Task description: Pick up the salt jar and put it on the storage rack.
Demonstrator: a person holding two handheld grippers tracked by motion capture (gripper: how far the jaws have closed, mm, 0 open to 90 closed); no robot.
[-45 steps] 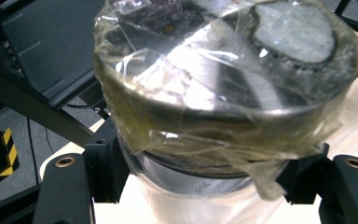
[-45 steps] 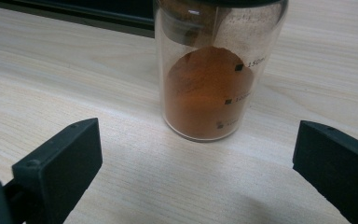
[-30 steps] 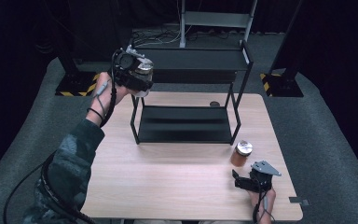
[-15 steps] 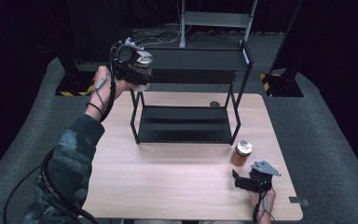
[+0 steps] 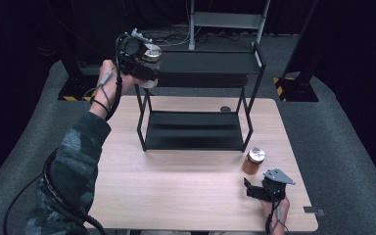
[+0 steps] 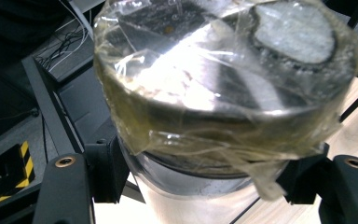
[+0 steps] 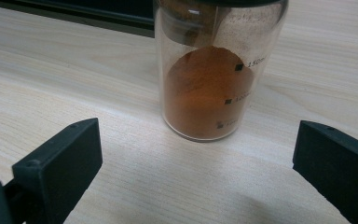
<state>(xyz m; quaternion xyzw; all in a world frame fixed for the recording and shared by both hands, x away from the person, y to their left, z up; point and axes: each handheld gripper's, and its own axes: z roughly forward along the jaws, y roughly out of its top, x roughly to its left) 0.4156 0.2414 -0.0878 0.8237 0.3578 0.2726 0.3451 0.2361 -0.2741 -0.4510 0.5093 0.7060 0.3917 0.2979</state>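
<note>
Up high, your left gripper [image 5: 139, 56] held the clear jar [image 6: 223, 93] tight in its jaws, beside the top shelf [image 5: 205, 62] of the black rack. You needed to keep it upright and lower it slowly. Your right gripper [image 7: 191, 186] sat wide open on the bench [image 5: 176, 191], just short of the brown jar [image 7: 216, 79].
</note>
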